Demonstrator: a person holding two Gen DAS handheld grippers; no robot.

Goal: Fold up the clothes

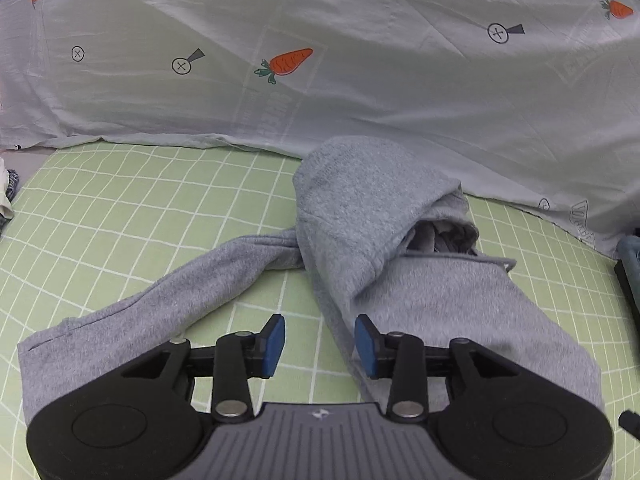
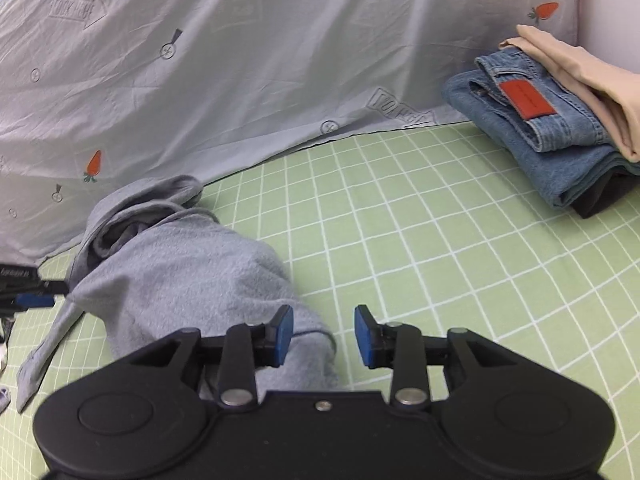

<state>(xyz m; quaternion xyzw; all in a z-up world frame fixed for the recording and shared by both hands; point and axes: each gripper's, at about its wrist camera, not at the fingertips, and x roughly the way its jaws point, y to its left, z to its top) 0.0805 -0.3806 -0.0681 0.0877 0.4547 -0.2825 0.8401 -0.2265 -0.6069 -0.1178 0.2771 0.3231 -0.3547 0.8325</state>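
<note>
Left wrist view: the left gripper (image 1: 320, 344) hangs low over the green checked sheet (image 1: 120, 216), jaws parted with nothing between them. A grey hoodie (image 1: 420, 292) lies rumpled just ahead, partly under the right-hand finger. Its hood (image 1: 360, 184) points toward the far edge of the sheet, where the carrot-print cloth (image 1: 320, 40) rises, so the body's long axis runs from near edge to far edge. One sleeve (image 1: 160, 296) trails off to the left and toward the near edge, passing under the left finger.

Right wrist view: the right gripper (image 2: 324, 336) is also released and holds nothing. The hoodie (image 2: 192, 272) sits left of and ahead of it, the hem reaching under the left finger; bare sheet (image 2: 400, 220) lies before the right finger. A pile of folded jeans (image 2: 540, 136) with a beige garment (image 2: 580, 72) on top rests at the far right corner.

The hoodie lies bunched, not folded. Both grippers are close: the left one nearer the stray sleeve, the right one nearer the hem.
</note>
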